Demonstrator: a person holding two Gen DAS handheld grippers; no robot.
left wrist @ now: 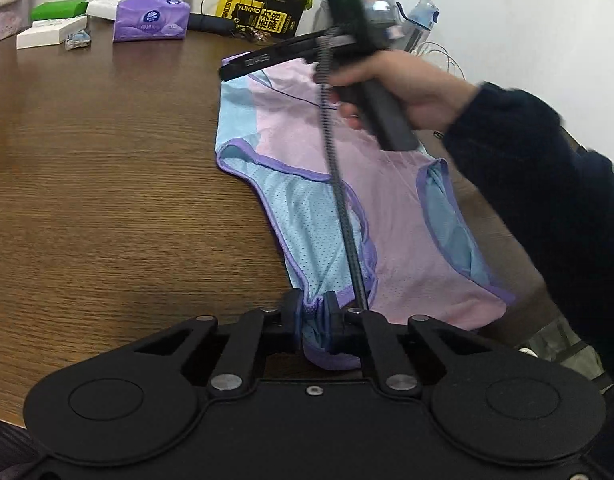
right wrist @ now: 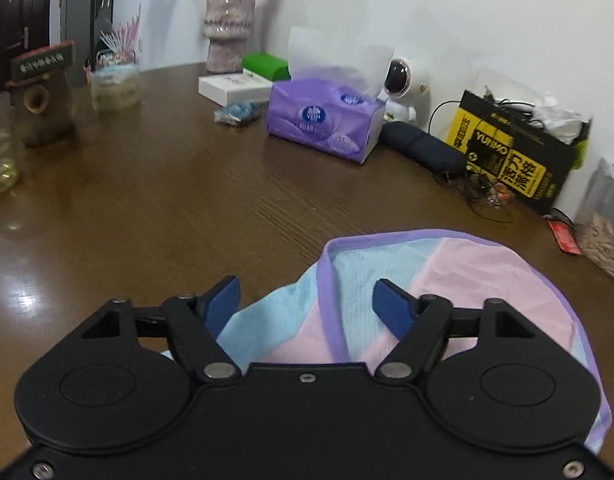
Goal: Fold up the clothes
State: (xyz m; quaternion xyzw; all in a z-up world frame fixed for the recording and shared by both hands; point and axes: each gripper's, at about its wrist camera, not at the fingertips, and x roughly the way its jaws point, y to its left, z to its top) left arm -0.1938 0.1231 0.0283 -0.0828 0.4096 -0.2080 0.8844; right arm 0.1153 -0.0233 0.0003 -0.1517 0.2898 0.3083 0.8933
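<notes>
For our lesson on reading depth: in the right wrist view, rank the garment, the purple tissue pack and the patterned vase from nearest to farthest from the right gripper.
1. Garment: directly under the open right gripper, between its fingers.
2. Purple tissue pack: mid-table, straight ahead.
3. Patterned vase: at the far table edge by the wall, ahead and slightly left.

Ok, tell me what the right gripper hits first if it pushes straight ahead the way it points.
The right gripper, open, would first meet the garment bunched just ahead between its fingers. Past that is bare table, then probably the tissue pack near the wall, though depth is hard to judge.
</notes>
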